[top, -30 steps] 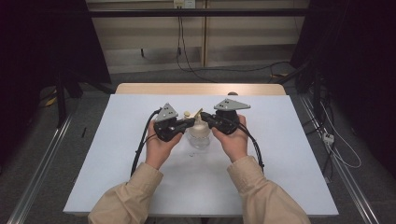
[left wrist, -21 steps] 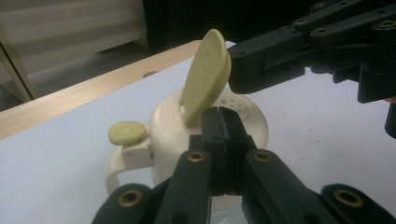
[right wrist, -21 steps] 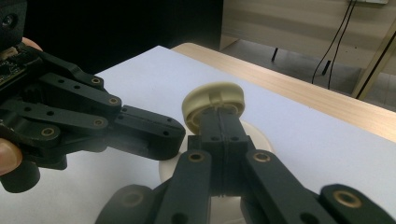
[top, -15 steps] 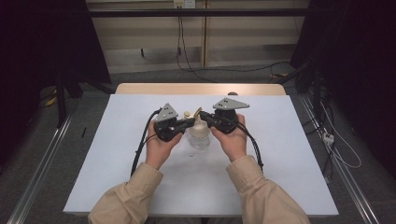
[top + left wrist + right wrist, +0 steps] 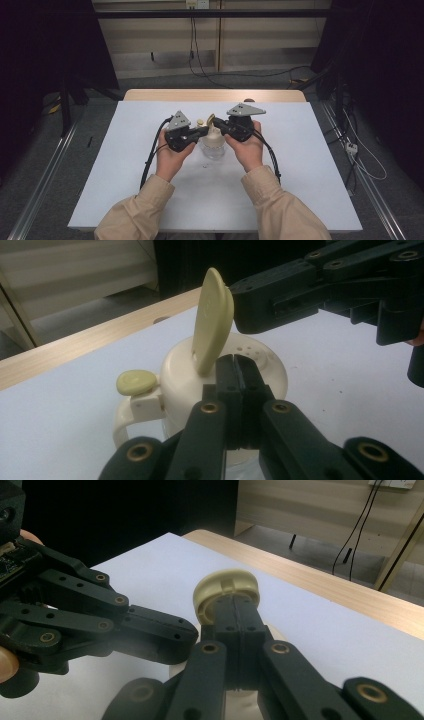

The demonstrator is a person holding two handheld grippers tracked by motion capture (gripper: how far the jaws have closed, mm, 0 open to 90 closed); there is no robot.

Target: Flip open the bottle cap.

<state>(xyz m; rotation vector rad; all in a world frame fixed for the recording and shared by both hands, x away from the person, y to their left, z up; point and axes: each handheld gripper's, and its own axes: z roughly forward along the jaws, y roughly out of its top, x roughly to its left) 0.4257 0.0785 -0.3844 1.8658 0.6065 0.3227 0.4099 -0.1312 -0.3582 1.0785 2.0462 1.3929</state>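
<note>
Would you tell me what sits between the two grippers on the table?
In the high view, the cream shaker jar sits between left gripper and right gripper, its flip lid raised.

Both grippers meet over the jar.

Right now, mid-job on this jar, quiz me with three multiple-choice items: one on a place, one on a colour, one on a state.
1. Where does the jar stand?
A. mid-table, between the two grippers
B. at the table's left edge
C. on the floor

2. What colour is the raised flap?
A. red
B. pale yellow-green
C. blue

3. How does the flap over the holes stand?
A. pressed flat
B. snapped off on the table
C. tipped up, holes bare

Answers:
1 A, the high view shows it between the left gripper and right gripper.
2 B, the left gripper view shows that tint.
3 C, it stands upright above the lid.
</note>
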